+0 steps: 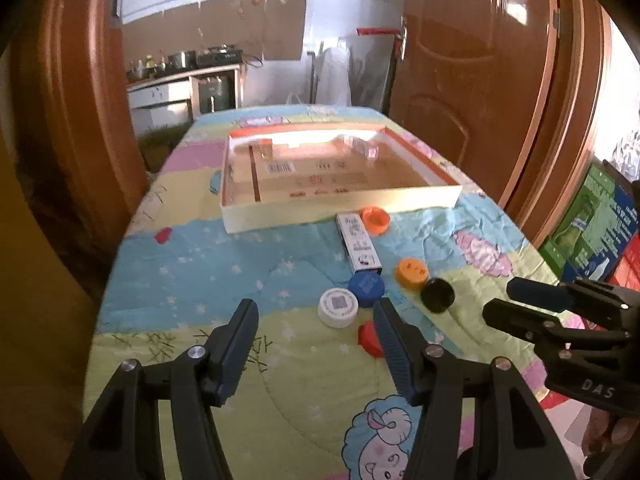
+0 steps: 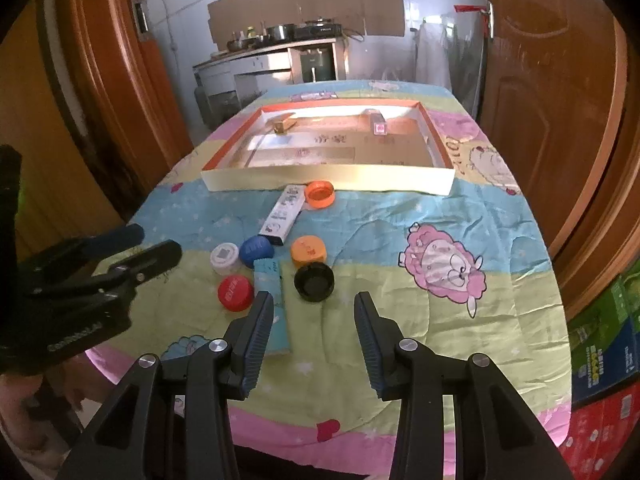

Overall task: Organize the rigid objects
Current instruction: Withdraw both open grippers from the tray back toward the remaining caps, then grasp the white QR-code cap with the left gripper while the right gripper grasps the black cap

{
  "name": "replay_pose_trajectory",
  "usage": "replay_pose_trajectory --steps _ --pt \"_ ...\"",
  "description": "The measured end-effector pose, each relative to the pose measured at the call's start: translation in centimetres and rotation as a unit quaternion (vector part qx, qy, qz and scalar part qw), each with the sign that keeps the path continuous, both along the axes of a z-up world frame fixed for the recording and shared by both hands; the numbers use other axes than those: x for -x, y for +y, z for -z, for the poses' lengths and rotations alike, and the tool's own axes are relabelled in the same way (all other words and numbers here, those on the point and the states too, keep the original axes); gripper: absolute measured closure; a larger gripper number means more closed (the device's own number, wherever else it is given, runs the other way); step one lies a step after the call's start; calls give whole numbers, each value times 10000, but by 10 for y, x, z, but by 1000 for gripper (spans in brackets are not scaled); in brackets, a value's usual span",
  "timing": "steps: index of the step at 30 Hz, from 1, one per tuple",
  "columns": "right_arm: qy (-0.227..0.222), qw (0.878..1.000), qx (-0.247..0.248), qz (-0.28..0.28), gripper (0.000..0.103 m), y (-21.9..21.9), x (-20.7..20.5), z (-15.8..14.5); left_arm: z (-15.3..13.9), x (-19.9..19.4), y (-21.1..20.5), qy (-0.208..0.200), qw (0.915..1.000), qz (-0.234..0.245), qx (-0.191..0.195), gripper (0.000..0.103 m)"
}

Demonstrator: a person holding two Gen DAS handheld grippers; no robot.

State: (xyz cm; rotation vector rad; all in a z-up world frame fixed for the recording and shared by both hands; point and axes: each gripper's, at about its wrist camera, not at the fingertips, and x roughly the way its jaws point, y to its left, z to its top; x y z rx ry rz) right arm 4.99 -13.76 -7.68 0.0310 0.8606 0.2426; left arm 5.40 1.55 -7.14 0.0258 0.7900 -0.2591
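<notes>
Loose items lie on the quilted table in front of a shallow cardboard tray (image 1: 340,210) (image 2: 328,178). They are a white cap (image 1: 338,307) (image 2: 225,257), a blue cap (image 1: 366,286) (image 2: 256,249), a red cap (image 2: 236,293), two orange caps (image 2: 308,251) (image 2: 320,195), a black cap (image 1: 438,294) (image 2: 314,281), a long white box (image 1: 358,246) (image 2: 284,216) and a teal packet (image 2: 272,304). My left gripper (image 1: 314,314) (image 2: 158,240) is open just short of the white cap. Its right finger hides part of the red cap. My right gripper (image 2: 314,310) (image 1: 498,300) is open just short of the black cap, with nothing between its fingers.
Two small boxes (image 2: 282,125) (image 2: 378,126) lie inside the tray at its far end. Brown wooden doors (image 1: 480,60) (image 2: 112,60) flank the table. Stacked coloured cartons (image 2: 600,360) stand at the right. A kitchen counter (image 2: 280,52) lies beyond.
</notes>
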Motion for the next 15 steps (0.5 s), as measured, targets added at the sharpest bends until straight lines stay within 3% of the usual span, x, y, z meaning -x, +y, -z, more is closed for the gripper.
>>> replay_pose_trajectory --steps 15 --pt "234 9996 -101 79 60 -8 -14 20 36 -32 -12 403 9988 189 -213 43"
